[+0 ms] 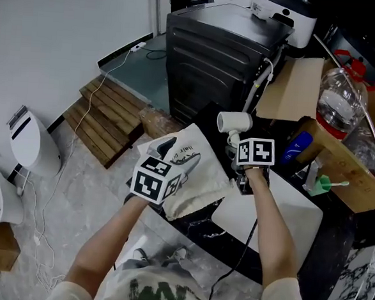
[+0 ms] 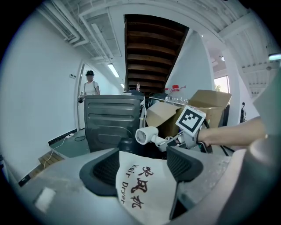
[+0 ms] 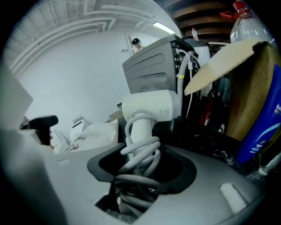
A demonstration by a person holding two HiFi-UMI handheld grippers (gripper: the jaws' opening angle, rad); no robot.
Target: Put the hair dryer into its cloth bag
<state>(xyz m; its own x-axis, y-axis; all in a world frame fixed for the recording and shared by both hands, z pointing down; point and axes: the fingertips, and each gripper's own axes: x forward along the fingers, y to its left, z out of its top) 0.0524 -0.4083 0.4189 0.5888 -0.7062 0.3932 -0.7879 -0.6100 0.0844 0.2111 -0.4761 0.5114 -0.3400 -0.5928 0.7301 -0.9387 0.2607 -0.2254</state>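
Handle of the hair dryer (image 3: 151, 107) sits between the jaws of the right gripper (image 3: 140, 169), which are clamped on it and on the cord wound round it. The handle runs straight out along the jaws, with the head crosswise at the far end. The left gripper (image 2: 145, 165) is closed on an edge of the cloth bag (image 2: 142, 189). From the right claw the bag lies to the left (near, not touching), so I judge the dryer must travel leftward.
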